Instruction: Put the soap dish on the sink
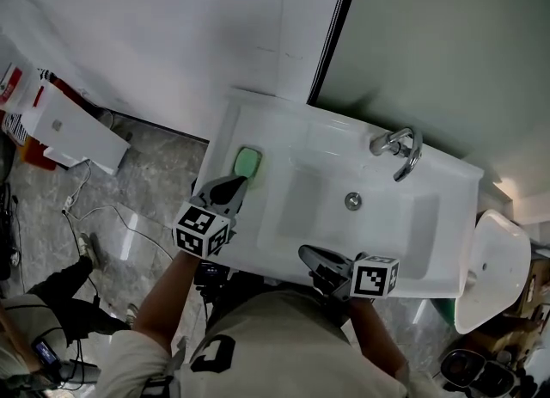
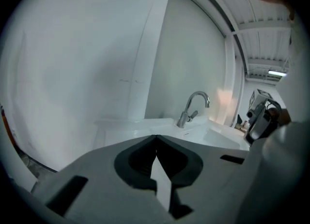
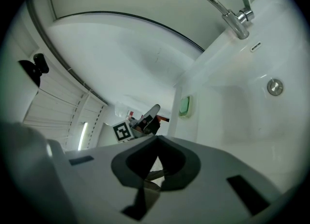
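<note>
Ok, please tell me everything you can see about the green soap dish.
The soap dish is small and pale green, a rounded rectangle with a lighter rim, plastic by its look. It lies flat on the left ledge of the white sink, beside the basin. The left gripper is near its front edge, jaws shut, not holding it.

White sink [image 1: 430,224] — green soap dish [image 1: 247,162] on its left ledge, faucet [image 1: 397,149] at back
</note>
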A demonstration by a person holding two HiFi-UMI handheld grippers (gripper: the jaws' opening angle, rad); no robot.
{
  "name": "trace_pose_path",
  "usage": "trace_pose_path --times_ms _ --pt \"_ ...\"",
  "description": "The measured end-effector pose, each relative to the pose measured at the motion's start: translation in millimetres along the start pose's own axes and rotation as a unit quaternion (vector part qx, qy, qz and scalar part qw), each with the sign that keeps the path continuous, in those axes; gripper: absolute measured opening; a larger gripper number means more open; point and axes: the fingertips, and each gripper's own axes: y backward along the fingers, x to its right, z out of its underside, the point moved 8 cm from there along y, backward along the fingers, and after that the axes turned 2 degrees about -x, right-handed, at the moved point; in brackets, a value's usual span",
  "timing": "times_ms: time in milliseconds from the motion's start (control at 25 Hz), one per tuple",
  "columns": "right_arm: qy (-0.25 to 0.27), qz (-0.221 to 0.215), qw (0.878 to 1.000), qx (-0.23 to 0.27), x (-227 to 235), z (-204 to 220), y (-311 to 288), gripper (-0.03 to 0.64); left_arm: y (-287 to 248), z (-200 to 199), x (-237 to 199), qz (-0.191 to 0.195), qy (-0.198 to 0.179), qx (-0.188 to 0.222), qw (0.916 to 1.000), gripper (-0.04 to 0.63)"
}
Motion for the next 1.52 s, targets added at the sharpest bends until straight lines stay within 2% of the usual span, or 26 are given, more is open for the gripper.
trace_pose_path --times_ms 240,400,720,880,960,1080,1280,1520 --pt "0.015 -0.015 1.000 0.004 -6.8 -4.9 6.6 0.009 20.6 -20.0 12.9 0.008 0.022 0.056 0.9982 0.020" --pt "0.051 -0.045 0.997 0.023 -17.7 -13.4 12.3 0.009 31.1 -25.4 30.1 0.037 0.030 0.059 0.9971 0.020" --pt "0.064 -0.085 0.994 0.014 -21.8 -10.9 22.1 0.009 62.0 -27.3 59.0 0.024 0.020 0.092 0.9953 0.019" --pt "0.060 -0.107 0.992 0.010 -21.4 -8.9 27.6 0.009 66.8 -27.5 73.6 0.032 0.044 0.103 0.9931 0.019" --pt "0.061 -0.113 0.992 0.008 -20.4 -8.6 31.6 0.009 66.5 -24.9 78.2 0.025 0.061 0.103 0.9925 0.020" --pt "0.059 -0.114 0.992 0.006 -16.4 -7.8 41.3 0.009 64.2 -20.7 90.2 0.022 0.060 0.092 0.9937 0.020" --pt "0.059 -0.109 0.992 0.001 -8.4 -6.4 62.6 0.009 50.6 -15.0 123.3 0.072 0.052 0.064 0.9940 0.020" --pt "0.108 -0.120 0.987 0.005 -7.7 -5.7 88.2 0.008 28.1 -12.7 165.0 0.093 0.023 0.036 0.9948 0.020"
